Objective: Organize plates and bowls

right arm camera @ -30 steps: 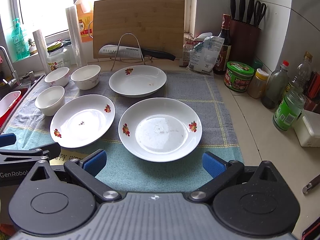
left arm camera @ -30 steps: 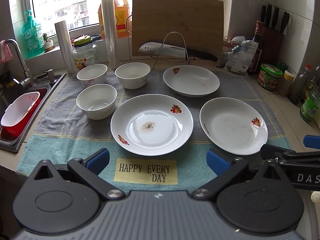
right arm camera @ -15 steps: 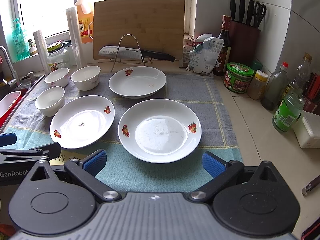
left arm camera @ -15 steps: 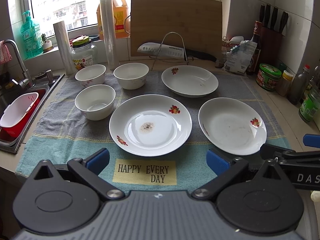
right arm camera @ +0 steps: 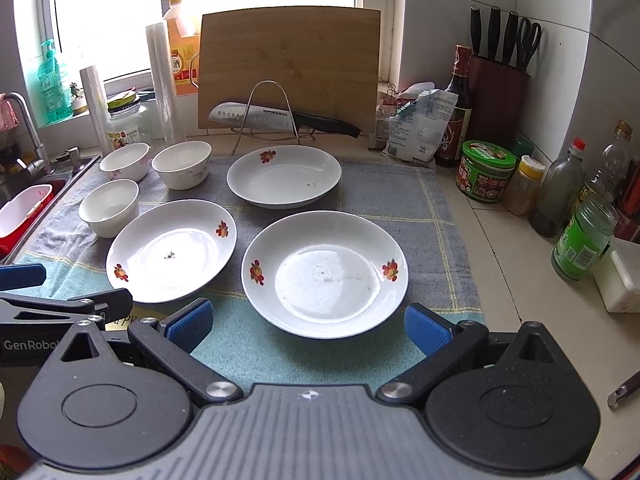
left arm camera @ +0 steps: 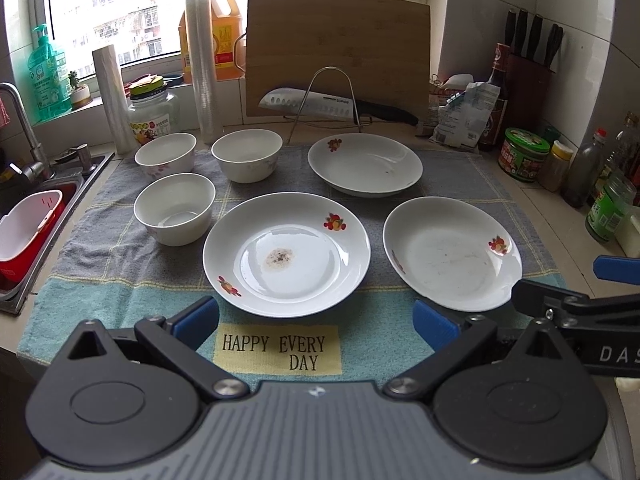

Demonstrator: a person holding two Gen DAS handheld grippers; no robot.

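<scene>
Little has moved since a second ago: both views have crept slightly nearer the dishes, nothing on the towel displaced. Left hand-held gripper (left arm camera: 316, 318) hangs low over the towel's front edge, jaws spread wide, holding nothing. Right hand-held gripper (right arm camera: 306, 324) likewise wide open and empty, just short of the right plate (right arm camera: 325, 274). Three white flowered plates lie apart on the towel (left arm camera: 100, 264) covering the worktop (right arm camera: 516, 280): middle plate (left arm camera: 286, 254) with a brown stain at centre, right plate beside it, rear plate (left arm camera: 365, 166) behind them. Three white bowls (left arm camera: 174, 208) stand upright at the left rear, close together, near the sink (left arm camera: 24, 240).
</scene>
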